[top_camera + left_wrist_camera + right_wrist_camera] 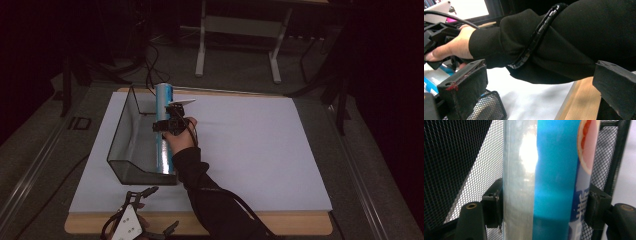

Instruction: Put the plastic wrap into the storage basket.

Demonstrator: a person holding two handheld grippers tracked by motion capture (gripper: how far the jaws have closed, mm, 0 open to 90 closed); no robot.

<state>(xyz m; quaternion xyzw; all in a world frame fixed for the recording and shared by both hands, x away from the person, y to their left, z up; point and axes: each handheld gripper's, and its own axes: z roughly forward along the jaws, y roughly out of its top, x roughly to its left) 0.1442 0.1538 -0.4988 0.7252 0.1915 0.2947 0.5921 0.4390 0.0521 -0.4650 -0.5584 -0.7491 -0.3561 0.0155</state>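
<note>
Long blue-and-silver box of wrap (164, 131), glossy, with a grapefruit picture on one face, clenched across its narrow width by the right gripper (169, 126); black padded fingers (492, 203) pressing both long sides in the right gripper view. Lying along the right-hand wall of the black wire-mesh tray (121, 131), long axis running away from the person, near end at the tray's front corner, far end poking past the back rim. Whether resting on the mesh floor or hanging just above it: cannot tell. Fingers straddling the box at about mid-length, so probably only a release left. Left gripper (131, 220) parked low at the near edge of the white-covered surface (250, 150), fingers (464, 92) spread, nothing between. Right hand plainly the nearer. Mesh fine and matte.
</note>
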